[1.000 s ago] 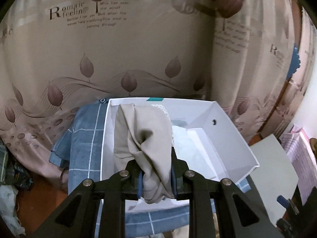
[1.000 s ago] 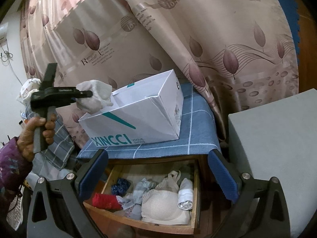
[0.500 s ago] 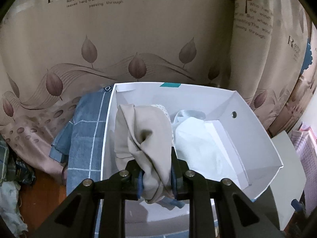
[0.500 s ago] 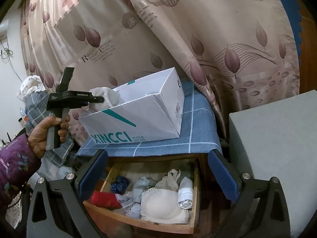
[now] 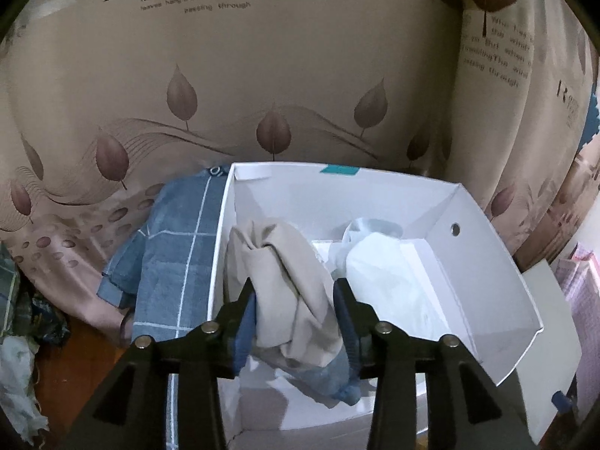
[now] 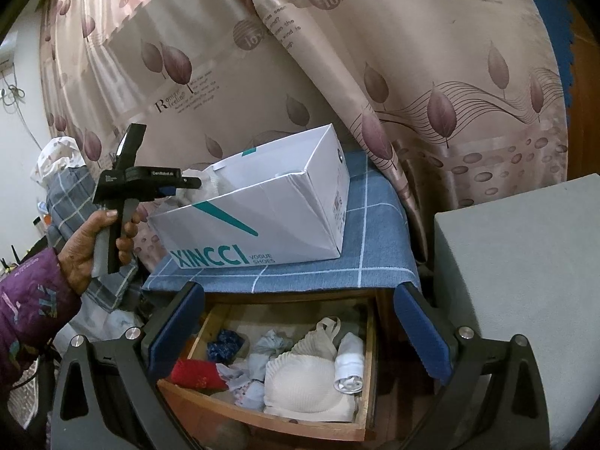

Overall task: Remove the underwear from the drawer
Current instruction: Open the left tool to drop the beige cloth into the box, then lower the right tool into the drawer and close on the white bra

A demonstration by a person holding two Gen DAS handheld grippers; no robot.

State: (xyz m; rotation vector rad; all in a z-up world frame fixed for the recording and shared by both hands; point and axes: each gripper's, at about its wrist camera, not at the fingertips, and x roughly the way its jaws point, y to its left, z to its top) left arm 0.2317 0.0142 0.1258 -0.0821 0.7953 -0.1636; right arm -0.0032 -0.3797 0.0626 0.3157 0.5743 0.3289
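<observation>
My left hand-held gripper has just been opening over the white shoe box. The beige underwear sits between the parted pads, slumping into the box beside a pale garment. It is light, limp cloth that will fold wherever it is pinched, so a bunched fold is the place to grip. Its long axis runs away from me toward the curtain. My right hand-held gripper hangs wide open and empty above the open drawer, where more underwear lies.
</observation>
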